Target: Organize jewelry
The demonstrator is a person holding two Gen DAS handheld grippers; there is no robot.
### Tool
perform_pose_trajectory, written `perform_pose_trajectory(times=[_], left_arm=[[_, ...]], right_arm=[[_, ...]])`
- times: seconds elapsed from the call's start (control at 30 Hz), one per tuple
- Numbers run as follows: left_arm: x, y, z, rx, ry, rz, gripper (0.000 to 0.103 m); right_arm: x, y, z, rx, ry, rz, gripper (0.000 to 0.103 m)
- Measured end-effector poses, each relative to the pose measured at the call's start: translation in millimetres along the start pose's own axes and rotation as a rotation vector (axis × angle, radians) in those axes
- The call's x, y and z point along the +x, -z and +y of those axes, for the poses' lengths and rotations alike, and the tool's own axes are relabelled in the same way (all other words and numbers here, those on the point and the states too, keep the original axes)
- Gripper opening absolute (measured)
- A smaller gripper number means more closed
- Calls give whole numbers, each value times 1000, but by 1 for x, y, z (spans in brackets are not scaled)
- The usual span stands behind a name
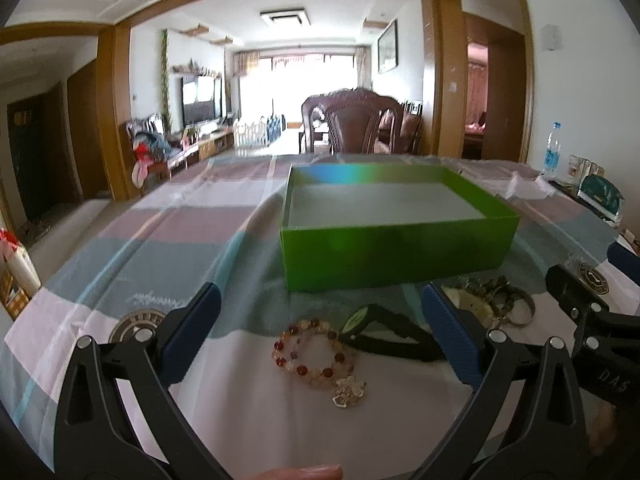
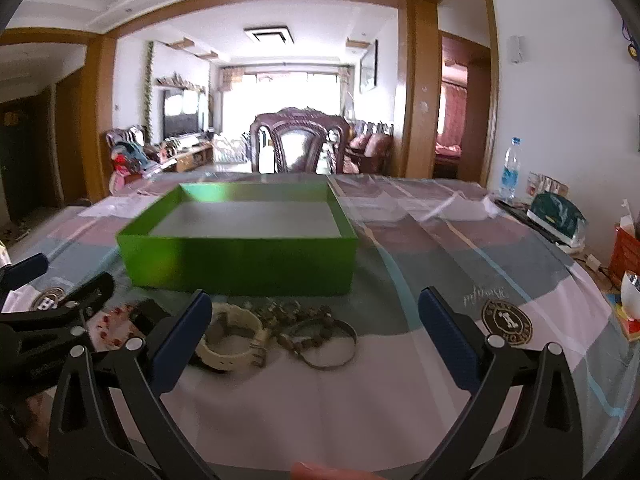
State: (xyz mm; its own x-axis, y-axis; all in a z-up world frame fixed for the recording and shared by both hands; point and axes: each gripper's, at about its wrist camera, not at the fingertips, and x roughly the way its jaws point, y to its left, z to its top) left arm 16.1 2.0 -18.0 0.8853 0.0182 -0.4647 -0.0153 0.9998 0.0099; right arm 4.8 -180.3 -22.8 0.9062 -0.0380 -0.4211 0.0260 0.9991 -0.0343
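An empty green box [image 1: 396, 248] stands on the table, also in the right wrist view [image 2: 240, 264]. In front of it lie a red and clear bead bracelet [image 1: 314, 354] with a gold charm [image 1: 349, 392], a black strap [image 1: 384, 332], a white watch [image 2: 232, 340], a metal bangle [image 2: 324, 344] and a dark bead string [image 2: 296, 314]. My left gripper [image 1: 320, 332] is open just above the bead bracelet. My right gripper [image 2: 316, 328] is open above the watch and the bangle. Both hold nothing.
A checked cloth under clear plastic [image 2: 460, 248] covers the table. A water bottle [image 2: 510, 172], a dark green packet [image 2: 558, 216] and a red box [image 2: 626, 252] stand along the right edge. A wooden chair [image 2: 300, 144] stands behind the table.
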Motion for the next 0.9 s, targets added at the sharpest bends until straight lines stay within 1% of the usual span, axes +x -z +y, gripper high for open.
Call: perform_pose_trajectory(times=[0.1, 0.13, 0.17, 0.2, 0.3, 0.4, 0.5, 0.53, 0.6, 0.67, 0.7, 0.73, 0.83, 0.9], left_arm=[[9, 1, 5, -20, 17, 54, 99], [11, 2, 7, -27, 34, 73, 99], [13, 2, 7, -33, 48, 88, 99], [15, 3, 8, -36, 53, 97, 99], [20, 5, 9, -41, 47, 124, 99], [25, 5, 10, -44, 42, 152, 99], [34, 7, 10, -41, 42, 200, 99], [36, 8, 10, -40, 44, 212, 99], [37, 8, 12, -48, 51, 215, 99], [38, 9, 12, -52, 62, 219, 99], [38, 10, 12, -50, 65, 223, 99], [39, 10, 11, -47, 69, 232, 98], [44, 11, 13, -61, 86, 261, 93], [47, 11, 15, -73, 90, 279, 91]], right_arm=[[9, 0, -4, 10, -36, 68, 101], [14, 2, -3, 9, -62, 109, 101], [18, 1, -5, 8, -75, 131, 101], [21, 3, -4, 5, -77, 152, 101], [25, 3, -2, -8, -62, 179, 101], [31, 7, -1, -11, -83, 226, 101], [39, 10, -4, 1, -94, 281, 100], [41, 11, -4, 6, -100, 299, 99], [49, 13, -5, 20, -132, 348, 90], [56, 18, -5, 32, -177, 417, 75], [58, 21, -5, 35, -194, 447, 70], [59, 23, -4, 41, -214, 474, 62], [56, 24, -3, 45, -226, 483, 54], [52, 24, -6, 63, -232, 480, 52]])
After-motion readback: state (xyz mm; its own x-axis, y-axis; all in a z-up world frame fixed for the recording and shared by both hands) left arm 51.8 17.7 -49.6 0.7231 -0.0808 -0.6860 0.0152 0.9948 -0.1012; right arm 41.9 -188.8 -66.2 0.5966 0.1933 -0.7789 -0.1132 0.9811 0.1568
